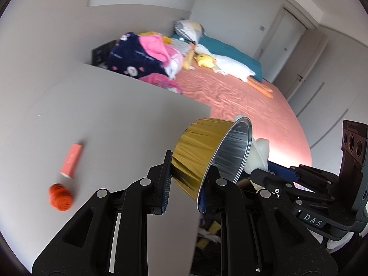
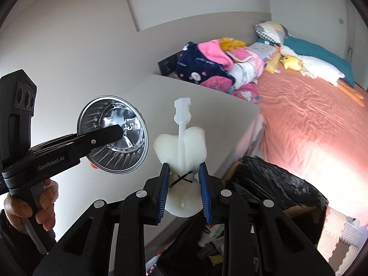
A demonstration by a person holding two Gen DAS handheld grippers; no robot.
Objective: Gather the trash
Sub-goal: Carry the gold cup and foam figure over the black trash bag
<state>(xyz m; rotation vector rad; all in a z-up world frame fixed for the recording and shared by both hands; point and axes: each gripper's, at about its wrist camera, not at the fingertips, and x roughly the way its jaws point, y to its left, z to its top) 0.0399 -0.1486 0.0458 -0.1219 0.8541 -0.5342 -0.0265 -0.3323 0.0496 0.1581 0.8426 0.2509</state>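
Two grippers are hanging beside the grey table (image 1: 103, 126), each one loaded. The left gripper (image 1: 192, 179) is pinching the wall of a gold foil cup (image 1: 202, 147), one finger inside and one outside, with the cup tipped on its side past the table's corner. The right gripper (image 2: 184, 188) is clamping a white sponge brush (image 2: 181, 142) at its tied waist, handle pointing up, just off the table's edge. Below that edge, a black trash bag (image 2: 271, 184) is sitting open. On the table, a pink box (image 1: 71, 161) and an orange disc (image 1: 61, 197) are lying near each other.
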